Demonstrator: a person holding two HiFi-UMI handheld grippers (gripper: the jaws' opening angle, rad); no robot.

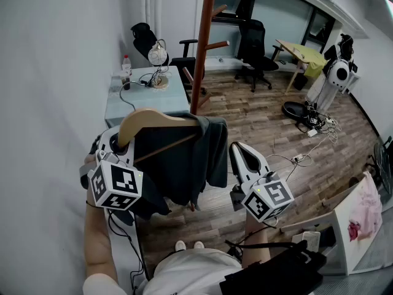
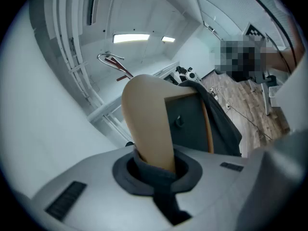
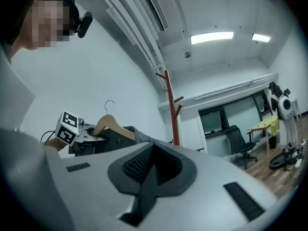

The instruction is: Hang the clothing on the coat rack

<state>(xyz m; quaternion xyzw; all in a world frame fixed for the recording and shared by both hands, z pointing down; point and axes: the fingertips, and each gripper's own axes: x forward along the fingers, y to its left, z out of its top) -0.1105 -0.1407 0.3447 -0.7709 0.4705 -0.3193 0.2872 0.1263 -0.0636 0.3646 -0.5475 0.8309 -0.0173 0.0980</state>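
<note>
Office room, wood floor [image 1: 264, 128], white wall. Left gripper [image 2: 155, 170] clamped on end of wooden hanger [image 2: 147, 124]. Dark garment [image 2: 211, 124] draped over hanger, held near coat rack [image 1: 202, 48], not yet hung. Right gripper [image 3: 147, 172]: 2 jaws together, empty, beside garment.

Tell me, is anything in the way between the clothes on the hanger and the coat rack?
Nothing visible is in the way. The left gripper holds the wooden hanger with the dark clothing, and the coat rack stands just beyond it. The table sits off to one side.
</note>
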